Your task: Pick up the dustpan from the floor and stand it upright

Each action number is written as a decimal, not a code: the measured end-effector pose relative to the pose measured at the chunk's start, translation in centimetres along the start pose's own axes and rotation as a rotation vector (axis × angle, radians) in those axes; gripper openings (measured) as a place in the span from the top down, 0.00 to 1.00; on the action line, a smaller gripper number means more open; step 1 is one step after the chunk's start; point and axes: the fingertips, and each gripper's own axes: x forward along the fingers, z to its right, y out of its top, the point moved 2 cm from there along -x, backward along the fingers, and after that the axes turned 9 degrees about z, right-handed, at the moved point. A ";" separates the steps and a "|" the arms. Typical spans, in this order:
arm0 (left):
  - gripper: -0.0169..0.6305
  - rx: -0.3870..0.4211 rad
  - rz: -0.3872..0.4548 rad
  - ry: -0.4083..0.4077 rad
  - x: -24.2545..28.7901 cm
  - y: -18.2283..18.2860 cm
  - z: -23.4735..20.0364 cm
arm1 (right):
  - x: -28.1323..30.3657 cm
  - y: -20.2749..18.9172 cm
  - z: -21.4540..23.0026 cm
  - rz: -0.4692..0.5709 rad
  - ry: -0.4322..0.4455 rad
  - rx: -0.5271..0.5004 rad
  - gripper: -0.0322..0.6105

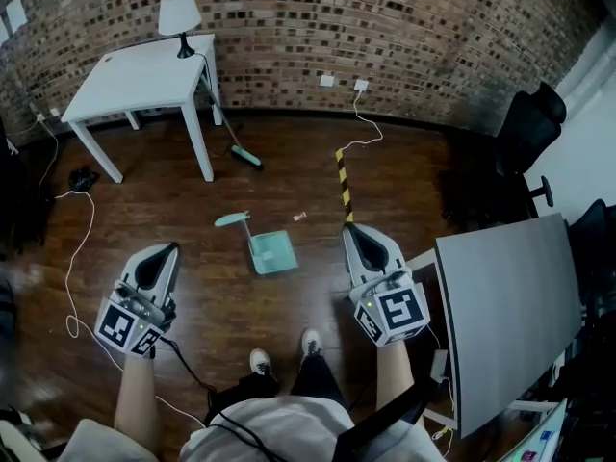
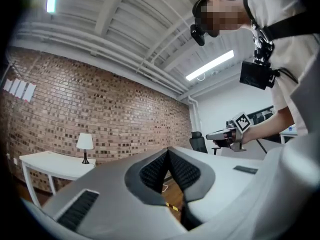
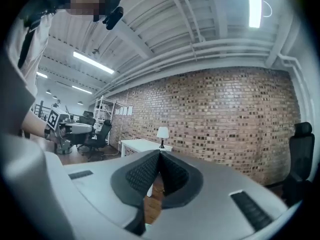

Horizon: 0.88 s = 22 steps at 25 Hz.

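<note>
The teal dustpan (image 1: 272, 252) rests on the wooden floor in the head view, and its thin pole runs to a handle end (image 1: 234, 219) at its upper left. My left gripper (image 1: 169, 249) hovers to its left and my right gripper (image 1: 351, 229) to its right, both apart from it. In the left gripper view the jaws (image 2: 168, 150) meet with nothing between them. The right gripper (image 3: 159, 154) looks the same in its own view: shut and empty. Both point level at the brick wall. The dustpan does not appear in either gripper view.
A broom with a teal head (image 1: 247, 158) leans by the white table (image 1: 144, 80), which carries a lamp (image 1: 179, 17). A yellow-black striped strip (image 1: 343, 186) lies on the floor. At the right are a grey desk top (image 1: 505, 306) and a black chair (image 1: 529, 128). Cables trail at the left.
</note>
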 end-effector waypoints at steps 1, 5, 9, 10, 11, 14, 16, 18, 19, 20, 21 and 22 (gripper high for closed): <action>0.98 0.008 0.006 0.001 0.0 0.4 0.4 | -0.4 0.3 0.1 0.001 -0.001 0.001 0.98; 0.98 0.085 -0.030 -0.029 0.8 1.3 2.5 | -1.7 1.8 -0.2 0.033 0.035 0.009 0.98; 0.98 0.115 -0.036 -0.014 1.1 2.0 4.1 | -2.4 2.6 -0.9 0.050 0.087 -0.030 0.98; 0.98 0.109 -0.037 -0.004 1.0 1.9 4.4 | -2.6 2.8 -0.7 0.058 0.090 -0.049 0.98; 0.97 0.095 -0.034 0.009 1.0 1.9 4.6 | -2.9 3.2 -0.3 0.066 0.086 -0.065 0.98; 0.97 0.016 0.000 0.074 0.8 1.9 4.4 | -3.5 4.4 1.1 0.106 0.065 -0.036 0.98; 0.97 -0.007 0.013 0.104 1.1 1.9 4.3 | -4.0 5.0 1.4 0.135 0.070 -0.006 0.98; 0.97 -0.004 0.007 0.110 1.6 1.8 4.8 | -4.6 4.8 1.4 0.134 0.076 -0.013 0.98; 0.97 0.002 0.003 0.108 1.9 1.7 5.0 | -4.8 4.6 1.4 0.130 0.074 -0.013 0.98; 0.97 0.009 0.000 0.103 2.2 1.8 5.2 | -4.9 4.4 1.5 0.129 0.072 -0.006 0.98; 0.97 0.017 -0.002 0.098 2.4 1.8 5.3 | -4.9 4.3 1.5 0.130 0.070 0.003 0.98; 0.97 0.024 -0.002 0.094 2.6 1.9 5.2 | -4.7 4.3 1.5 0.132 0.067 0.008 0.98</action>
